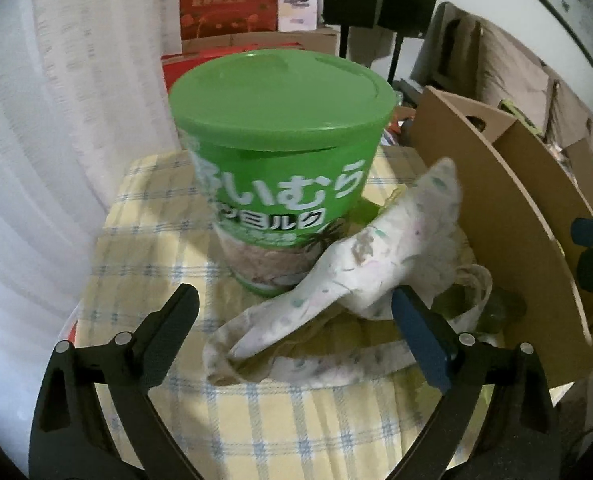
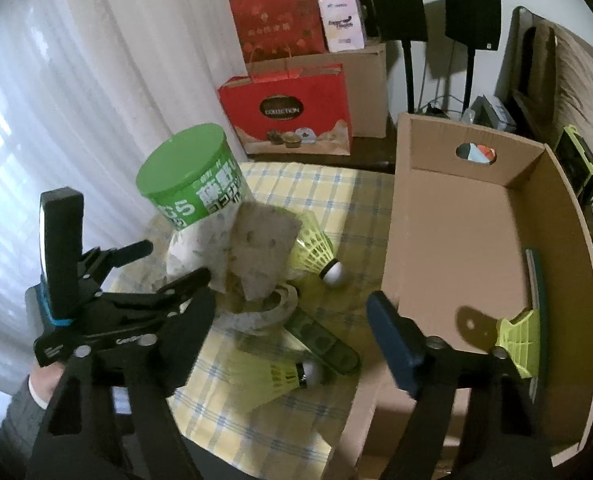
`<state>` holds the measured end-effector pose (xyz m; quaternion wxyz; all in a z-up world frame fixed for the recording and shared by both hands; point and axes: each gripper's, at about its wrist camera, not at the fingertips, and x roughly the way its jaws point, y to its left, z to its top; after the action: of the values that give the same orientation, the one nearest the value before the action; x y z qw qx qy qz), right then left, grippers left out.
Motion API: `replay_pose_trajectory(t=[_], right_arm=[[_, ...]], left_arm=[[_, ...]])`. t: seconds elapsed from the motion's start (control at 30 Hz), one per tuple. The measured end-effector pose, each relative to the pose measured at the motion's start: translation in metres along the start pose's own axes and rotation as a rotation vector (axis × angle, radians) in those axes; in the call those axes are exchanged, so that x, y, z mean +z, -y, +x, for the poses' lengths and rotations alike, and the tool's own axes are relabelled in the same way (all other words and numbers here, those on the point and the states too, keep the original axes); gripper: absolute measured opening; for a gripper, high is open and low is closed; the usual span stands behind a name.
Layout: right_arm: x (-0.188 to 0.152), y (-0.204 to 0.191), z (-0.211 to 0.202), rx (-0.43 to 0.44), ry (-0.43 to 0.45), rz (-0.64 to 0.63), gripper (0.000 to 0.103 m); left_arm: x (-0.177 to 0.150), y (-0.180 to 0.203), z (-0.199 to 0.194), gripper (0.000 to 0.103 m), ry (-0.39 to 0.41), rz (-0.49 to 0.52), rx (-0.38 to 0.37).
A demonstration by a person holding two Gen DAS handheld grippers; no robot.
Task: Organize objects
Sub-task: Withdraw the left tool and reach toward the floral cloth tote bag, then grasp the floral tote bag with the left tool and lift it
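We see the crumpled cloth bag [image 1: 336,276] lying against the green can [image 1: 280,140] on the checked tablecloth [image 1: 156,240]; it looks soft and light, so we judge a bunched fold best; left gripper [image 1: 296,320] and right gripper [image 2: 292,312] both stand apart, empty.

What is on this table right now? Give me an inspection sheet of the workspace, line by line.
Surface: small table under a yellow checked cloth.
Job's things: green-lidded tub upright; printed fabric bag crumpled against it; two yellow shuttlecocks on the cloth; a third shuttlecock inside the open cardboard box; dark flat case under the bag's edge.
Clutter: red gift bags and a brown carton behind the table.
Grippers: left tool open around the fabric bag, not pressing it; right tool open, empty.
Cables: thin wires by the speaker stands.
Surroundings: white curtain, two black speakers, brown sofa.
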<state>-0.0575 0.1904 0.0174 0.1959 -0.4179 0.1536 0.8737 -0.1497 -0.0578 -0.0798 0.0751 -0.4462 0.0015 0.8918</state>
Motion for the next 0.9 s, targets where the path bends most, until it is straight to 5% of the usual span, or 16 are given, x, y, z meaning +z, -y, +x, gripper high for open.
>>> replay_pose_trajectory(t=[0.17, 0.23, 0.33, 0.53, 0.9], right_arm=[[-0.002, 0.002, 0.002, -0.003, -0.008, -0.001, 0.075], [-0.002, 0.002, 0.003, -0.007, -0.01, -0.008, 0.074], [-0.002, 0.0, 0.003, -0.011, -0.006, -0.021, 0.073], [-0.003, -0.008, 0.007, 0.003, -0.008, -0.088, 0.073], [0.003, -0.002, 0.013, 0.022, -0.056, -0.056, 0.073]], left_arm=[[0.0, 0.008, 0.007, 0.071, -0.009, 0.021, -0.014], [-0.001, 0.009, 0.008, 0.038, -0.023, 0.019, -0.036], [-0.004, 0.009, 0.006, 0.016, -0.034, 0.015, -0.055], [-0.012, 0.009, -0.019, 0.004, 0.027, 0.014, -0.065], [0.012, -0.019, -0.114, 0.004, 0.208, -0.071, -0.137]])
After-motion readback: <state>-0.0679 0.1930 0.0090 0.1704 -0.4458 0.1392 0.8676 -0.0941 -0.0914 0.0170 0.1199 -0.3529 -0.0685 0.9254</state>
